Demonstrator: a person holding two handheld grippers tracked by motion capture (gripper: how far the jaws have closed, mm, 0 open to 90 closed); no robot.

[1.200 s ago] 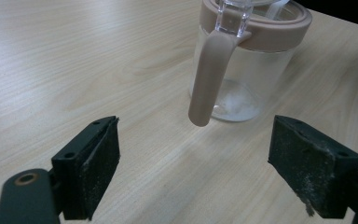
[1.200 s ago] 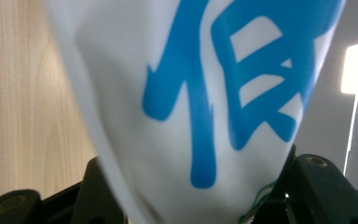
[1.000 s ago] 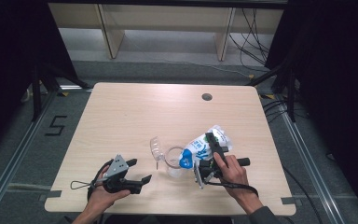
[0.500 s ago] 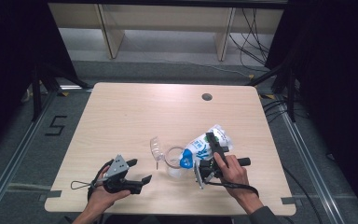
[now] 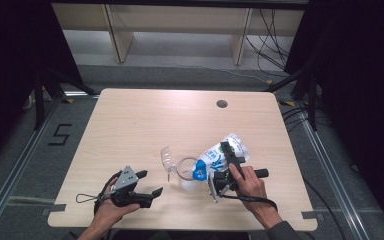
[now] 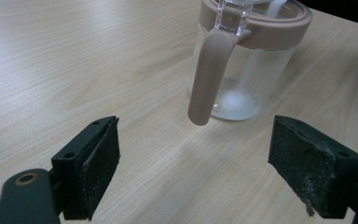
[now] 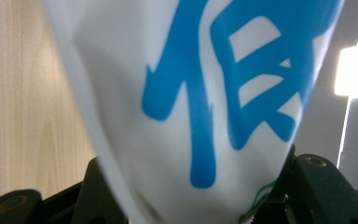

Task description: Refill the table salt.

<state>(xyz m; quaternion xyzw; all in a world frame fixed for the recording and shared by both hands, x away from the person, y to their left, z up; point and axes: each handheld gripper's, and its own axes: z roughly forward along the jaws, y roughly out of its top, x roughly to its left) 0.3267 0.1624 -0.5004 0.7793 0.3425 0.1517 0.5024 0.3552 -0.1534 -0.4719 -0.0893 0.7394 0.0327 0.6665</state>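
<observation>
The white pouch (image 5: 222,152), gripped by the right gripper (image 5: 228,159), tilts over the jar (image 5: 187,172), pouring apparently underway; the left gripper (image 5: 149,183) waits wide.

The left gripper (image 5: 147,183) lies low, near the table's (image 5: 130,125) front edge, held in the person's left hand (image 5: 107,210); its jaws stand wide apart with nothing between them, pointing along the tabletop. The right gripper (image 5: 219,170) is tilted, its jaws clamped on a white bag with blue print (image 7: 205,93), the right hand (image 5: 250,182) wrapped around its body.
</observation>
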